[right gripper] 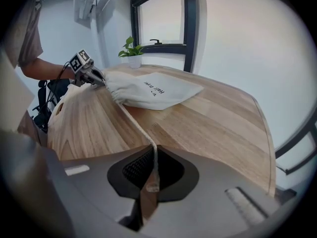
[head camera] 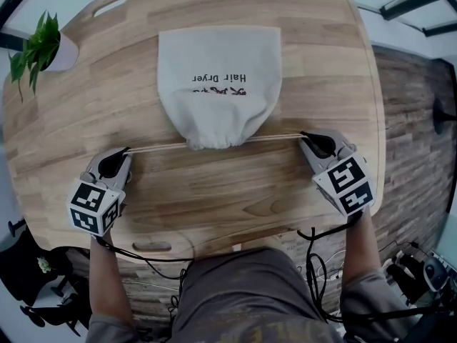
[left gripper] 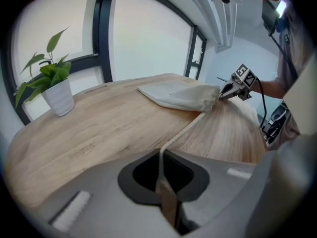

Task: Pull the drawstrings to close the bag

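Left gripper (head camera: 123,152) is seen left of the mouth of the bag (head camera: 218,77) and a little nearer the person; its jaws are clenched on the left drawstring (head camera: 161,147); in the left gripper view the cord is pinched between the pads; it is drawn taut and straight over the table (head camera: 214,206) to the bag's mouth.

The bag is laid flat mid-table; 1 pale cloth pouch, dark print reading "Hair Dryer", seen upside down from the head view; closed bottom is turned away from the person, mouth toward the person; the mouth is gathered into a tight pucker, so closing is judged nearly done.

Right drawstring (head camera: 275,137) is stretched from the mouth out to the right; right gripper (head camera: 305,136) is set right of the mouth, jaws clamped on that cord; its frayed tip is seen between the pads in the right gripper view.

Key relation: the 2 cords make 1 near-straight line through the mouth, across the bag's long axis; the 2 grippers are placed on opposite sides, about equally far from the mouth; any further pull is judged to be needed outward along that line, away from the bag.

1 potted plant (head camera: 36,45) is stood well left of the bag, clear of the cords.
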`<move>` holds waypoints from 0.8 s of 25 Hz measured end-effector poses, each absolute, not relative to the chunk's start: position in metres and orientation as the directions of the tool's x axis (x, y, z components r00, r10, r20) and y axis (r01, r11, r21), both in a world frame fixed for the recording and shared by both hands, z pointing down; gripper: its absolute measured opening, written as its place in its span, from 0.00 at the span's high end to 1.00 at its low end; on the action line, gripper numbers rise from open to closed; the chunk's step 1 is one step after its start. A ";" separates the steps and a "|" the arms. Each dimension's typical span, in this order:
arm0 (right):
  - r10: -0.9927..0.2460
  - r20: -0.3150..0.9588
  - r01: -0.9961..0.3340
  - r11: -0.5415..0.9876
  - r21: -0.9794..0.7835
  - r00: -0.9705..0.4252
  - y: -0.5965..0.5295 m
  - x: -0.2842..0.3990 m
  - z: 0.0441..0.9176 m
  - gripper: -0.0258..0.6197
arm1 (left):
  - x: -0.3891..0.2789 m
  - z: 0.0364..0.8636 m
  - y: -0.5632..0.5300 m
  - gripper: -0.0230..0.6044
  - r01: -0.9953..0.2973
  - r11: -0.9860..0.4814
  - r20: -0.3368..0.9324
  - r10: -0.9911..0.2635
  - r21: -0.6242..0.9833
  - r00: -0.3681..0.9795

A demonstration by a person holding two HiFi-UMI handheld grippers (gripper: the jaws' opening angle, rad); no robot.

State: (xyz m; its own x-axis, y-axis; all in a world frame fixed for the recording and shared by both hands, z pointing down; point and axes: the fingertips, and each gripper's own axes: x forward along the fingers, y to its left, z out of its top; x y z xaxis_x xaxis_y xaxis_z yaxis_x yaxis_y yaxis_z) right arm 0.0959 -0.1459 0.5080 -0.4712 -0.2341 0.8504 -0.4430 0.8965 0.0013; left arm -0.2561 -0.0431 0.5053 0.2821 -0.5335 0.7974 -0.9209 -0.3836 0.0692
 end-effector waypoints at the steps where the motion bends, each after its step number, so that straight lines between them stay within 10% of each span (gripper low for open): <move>1: -0.236 0.850 -0.444 0.896 0.003 -0.471 -0.146 0.096 0.508 0.91 | -0.256 0.505 -0.043 0.95 -0.921 -0.384 0.797 -0.535 0.065 0.279; 9: -0.280 0.831 -0.480 0.877 0.018 -0.481 -0.146 0.094 0.510 0.90 | -0.245 0.506 -0.047 0.93 -0.919 -0.392 0.761 -0.584 0.039 0.281; 13: -0.227 0.836 -0.435 0.900 -0.017 -0.500 -0.133 0.089 0.508 0.65 | -0.230 0.506 -0.038 0.67 -0.903 -0.427 0.763 -0.571 0.040 0.304; 20: -0.258 0.786 -0.391 0.920 0.022 -0.561 -0.117 0.068 0.469 0.63 | -0.211 0.478 -0.020 0.57 -0.898 -0.440 0.738 -0.606 0.000 0.297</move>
